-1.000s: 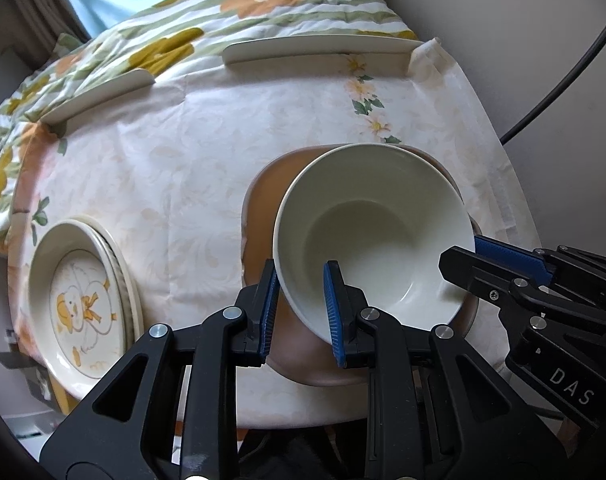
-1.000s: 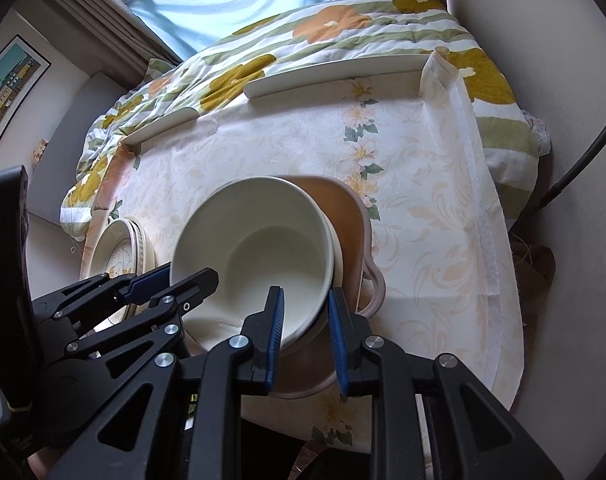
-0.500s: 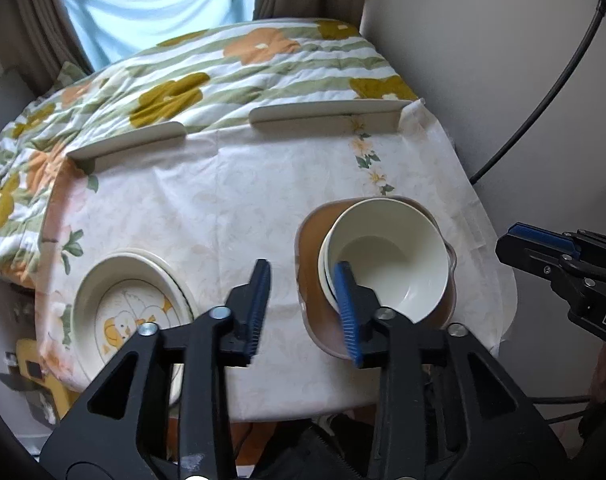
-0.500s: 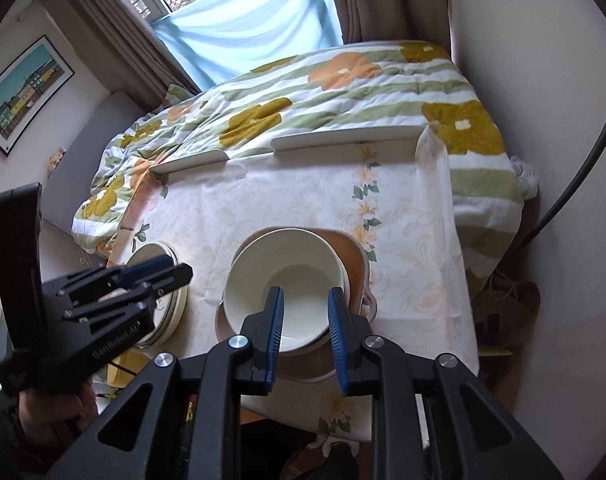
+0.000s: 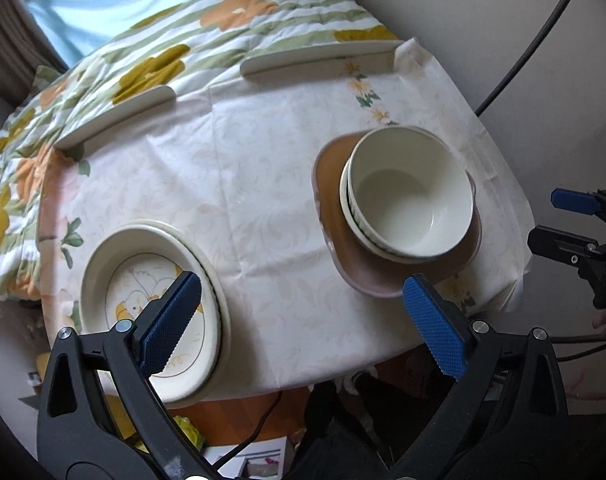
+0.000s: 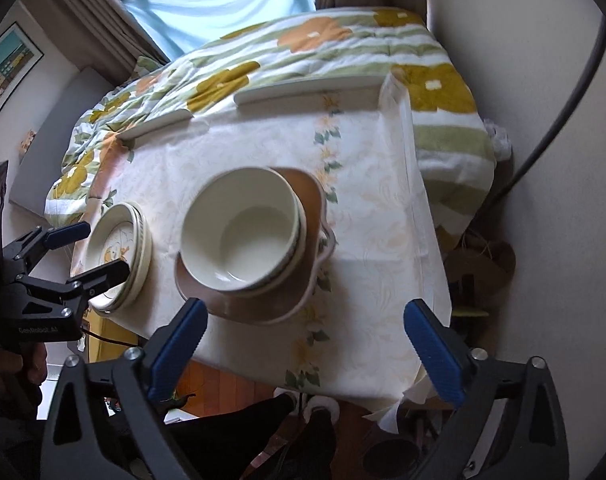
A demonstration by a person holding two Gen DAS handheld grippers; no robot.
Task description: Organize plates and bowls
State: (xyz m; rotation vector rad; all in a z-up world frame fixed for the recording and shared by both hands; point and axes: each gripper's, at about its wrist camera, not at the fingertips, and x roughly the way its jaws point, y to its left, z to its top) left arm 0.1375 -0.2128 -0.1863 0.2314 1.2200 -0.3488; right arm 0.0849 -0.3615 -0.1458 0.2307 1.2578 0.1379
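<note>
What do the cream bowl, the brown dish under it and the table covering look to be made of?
Cream bowl: likely glazed ceramic; soft window sheen on smooth walls. Brown dish: probably ceramic or melamine, duller finish with a pale rim. Table covering: seems thin fabric or vinyl; fold creases and a faint printed pattern.

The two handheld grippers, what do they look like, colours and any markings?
Both the left gripper and right gripper have black frames with cut-out arms, silver screws and blue textured finger pads. The left one's body carries small white lettering in the right wrist view.
</note>
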